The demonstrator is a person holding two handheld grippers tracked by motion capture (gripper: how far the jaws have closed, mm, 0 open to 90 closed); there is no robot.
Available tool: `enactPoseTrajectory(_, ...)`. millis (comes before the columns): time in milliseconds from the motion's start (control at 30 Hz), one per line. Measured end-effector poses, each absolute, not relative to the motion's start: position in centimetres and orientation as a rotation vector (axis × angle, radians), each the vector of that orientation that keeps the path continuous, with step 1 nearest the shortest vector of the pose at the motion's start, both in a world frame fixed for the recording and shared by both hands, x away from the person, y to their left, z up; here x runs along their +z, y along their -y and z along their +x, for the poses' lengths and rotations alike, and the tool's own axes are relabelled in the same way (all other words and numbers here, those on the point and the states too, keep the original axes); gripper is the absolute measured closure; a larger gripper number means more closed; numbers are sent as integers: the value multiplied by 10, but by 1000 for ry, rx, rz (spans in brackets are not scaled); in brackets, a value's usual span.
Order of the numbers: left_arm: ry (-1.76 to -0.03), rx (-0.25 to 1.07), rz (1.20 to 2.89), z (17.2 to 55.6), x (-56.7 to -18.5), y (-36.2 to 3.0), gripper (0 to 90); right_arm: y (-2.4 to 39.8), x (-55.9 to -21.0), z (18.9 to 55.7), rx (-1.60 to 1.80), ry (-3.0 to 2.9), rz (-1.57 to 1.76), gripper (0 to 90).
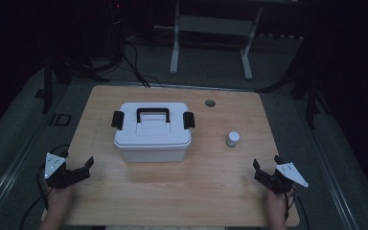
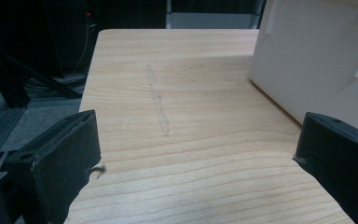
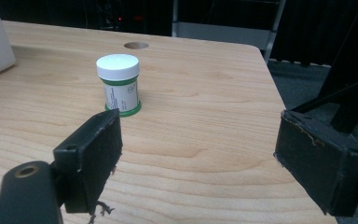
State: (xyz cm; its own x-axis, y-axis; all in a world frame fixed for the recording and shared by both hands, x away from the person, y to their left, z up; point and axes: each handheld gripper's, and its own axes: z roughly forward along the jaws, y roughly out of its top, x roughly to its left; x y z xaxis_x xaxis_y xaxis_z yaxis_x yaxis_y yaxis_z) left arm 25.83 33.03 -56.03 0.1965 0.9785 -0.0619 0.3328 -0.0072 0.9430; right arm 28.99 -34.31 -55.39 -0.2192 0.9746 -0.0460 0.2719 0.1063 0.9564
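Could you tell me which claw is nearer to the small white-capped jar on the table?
The right claw. It sits open just toward the person from the jar, a little to its right. The left claw, also open, is across the table, beyond the white box.

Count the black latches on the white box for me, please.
2 show: one latch on the lid's left end and one latch on its right end, either side of the black handle. The white box may hide others on its far side.

Dim overhead light on the table (image 1: 172,191), dark surroundings, slightly soft focus throughout
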Motion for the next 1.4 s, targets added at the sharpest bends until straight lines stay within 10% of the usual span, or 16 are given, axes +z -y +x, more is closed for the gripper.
enactPoseTrajectory(1400,-1065,573,1736,319,-535,-326,0,276,-496,351,1093,-1759,1117,159)
